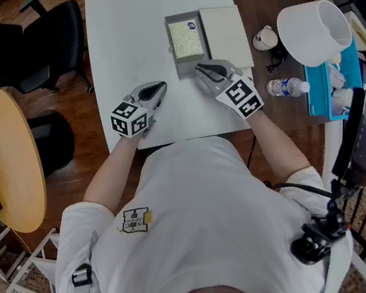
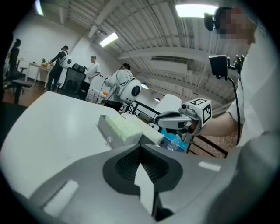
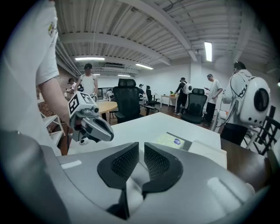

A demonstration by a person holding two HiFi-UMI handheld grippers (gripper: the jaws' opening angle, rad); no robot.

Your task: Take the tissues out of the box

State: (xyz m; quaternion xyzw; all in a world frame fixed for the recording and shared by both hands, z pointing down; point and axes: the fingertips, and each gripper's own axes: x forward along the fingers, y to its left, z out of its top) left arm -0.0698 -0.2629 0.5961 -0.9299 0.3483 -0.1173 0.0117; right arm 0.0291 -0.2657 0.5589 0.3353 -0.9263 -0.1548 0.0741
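White short-sleeved T-shirt [image 1: 198,195], small yellow-and-black chest emblem [image 1: 135,220], black cable [image 1: 301,188] along the right side. Left gripper [image 1: 156,89] and right gripper [image 1: 202,70] — grey shells, black ribbed pads [image 3: 124,164], black-and-white marker cubes [image 1: 128,119].

2 tongs [image 1: 159,88] [image 1: 202,70], 1 box [image 1: 190,66], 1 tissue stack [image 1: 186,39], 1 lid [image 1: 225,34], 1 water bottle [image 1: 284,87]

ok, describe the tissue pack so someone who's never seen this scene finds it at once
On the white table, find the open grey box on its right half in the head view. The tissue pack lies flat inside it: pale yellow-green with a small dark blue round mark at one corner, unlike the plain white panel just right of the box.
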